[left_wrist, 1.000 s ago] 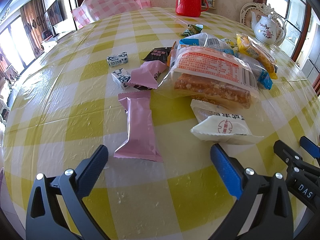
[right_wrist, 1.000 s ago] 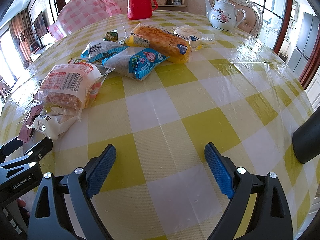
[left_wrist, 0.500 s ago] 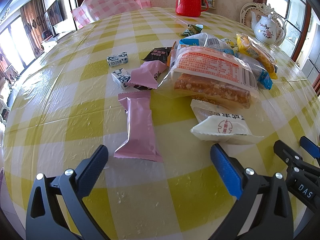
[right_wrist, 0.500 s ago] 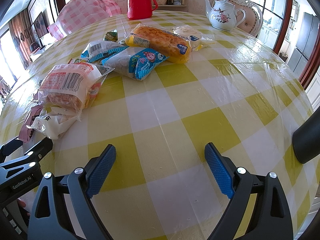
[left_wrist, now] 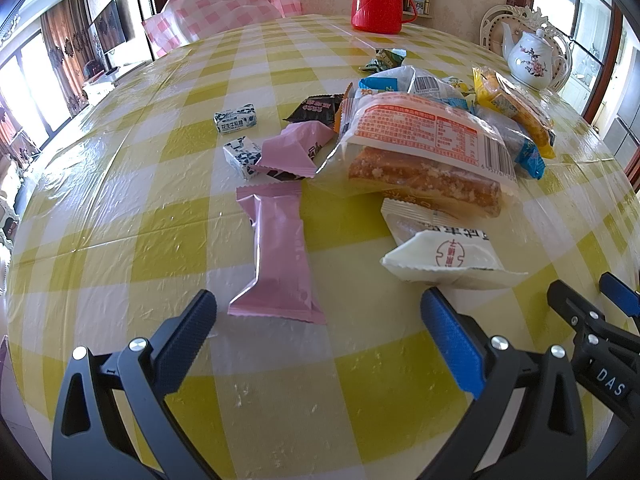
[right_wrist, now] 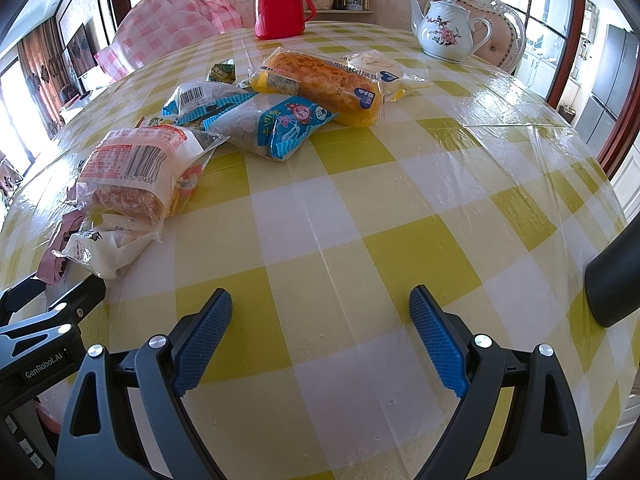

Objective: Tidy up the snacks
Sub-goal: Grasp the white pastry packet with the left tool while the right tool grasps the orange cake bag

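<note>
Both tools are spread wide and hold nothing. The left tool (left_wrist: 318,312) hovers over the worktop (left_wrist: 120,208) just short of a pink snack bar (left_wrist: 278,256). The right tool (right_wrist: 320,316) hangs above bare checked cloth, the snack pile (right_wrist: 256,120) well apart.

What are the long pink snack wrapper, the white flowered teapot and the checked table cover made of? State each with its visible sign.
Long pink snack wrapper: seemingly matte plastic film, with crimped ends and soft creases.
White flowered teapot: likely glazed ceramic, glossy with painted blossoms.
Checked table cover: yellow-and-white cloth apparently under a clear plastic sheet, shown by glare and wrinkles.
</note>
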Action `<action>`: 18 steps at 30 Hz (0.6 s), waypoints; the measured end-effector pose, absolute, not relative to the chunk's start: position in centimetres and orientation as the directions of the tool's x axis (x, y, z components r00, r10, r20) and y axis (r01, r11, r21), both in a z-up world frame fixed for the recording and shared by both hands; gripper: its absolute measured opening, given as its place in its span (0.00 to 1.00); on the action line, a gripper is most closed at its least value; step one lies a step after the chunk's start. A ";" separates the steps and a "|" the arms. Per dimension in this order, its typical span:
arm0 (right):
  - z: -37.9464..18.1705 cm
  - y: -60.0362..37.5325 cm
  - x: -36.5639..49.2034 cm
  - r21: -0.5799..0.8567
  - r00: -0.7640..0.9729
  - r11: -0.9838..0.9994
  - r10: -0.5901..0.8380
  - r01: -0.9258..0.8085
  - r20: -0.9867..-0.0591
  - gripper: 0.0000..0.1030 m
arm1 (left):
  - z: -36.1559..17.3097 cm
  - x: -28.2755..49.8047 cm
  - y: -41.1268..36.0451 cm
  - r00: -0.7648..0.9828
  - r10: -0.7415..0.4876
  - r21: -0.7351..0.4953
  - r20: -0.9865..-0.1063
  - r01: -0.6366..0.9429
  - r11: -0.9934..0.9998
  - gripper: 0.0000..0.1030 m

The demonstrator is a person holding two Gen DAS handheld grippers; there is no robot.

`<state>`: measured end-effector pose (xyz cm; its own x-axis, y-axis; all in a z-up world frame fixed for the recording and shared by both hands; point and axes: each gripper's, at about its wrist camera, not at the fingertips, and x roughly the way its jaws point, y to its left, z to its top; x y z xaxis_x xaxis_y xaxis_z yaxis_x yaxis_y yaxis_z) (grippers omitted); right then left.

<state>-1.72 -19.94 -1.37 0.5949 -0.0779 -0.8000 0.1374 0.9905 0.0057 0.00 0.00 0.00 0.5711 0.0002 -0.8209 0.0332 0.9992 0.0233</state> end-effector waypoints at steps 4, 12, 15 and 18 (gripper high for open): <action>-1.4 -20.0 -1.7 0.006 0.595 0.991 -0.078 0.137 -0.800 0.85 | 0.0 0.0 0.0 0.571 0.000 0.023 -0.821 0.033 0.999 0.99; -1.4 -20.0 -1.7 0.005 0.595 0.991 -0.078 0.137 -0.800 0.85 | 0.0 -0.2 0.0 0.567 -0.007 0.021 -0.824 0.043 0.999 0.99; -1.4 -19.9 -1.7 0.006 0.595 0.991 -0.078 0.137 -0.800 0.85 | 0.1 -1.0 -0.1 0.555 -0.051 0.007 -0.830 0.101 0.995 0.99; -1.4 -19.9 -1.7 0.006 0.595 0.991 -0.078 0.137 -0.800 0.85 | 0.7 -2.4 0.9 0.574 -0.142 -0.099 -0.806 0.106 0.989 0.99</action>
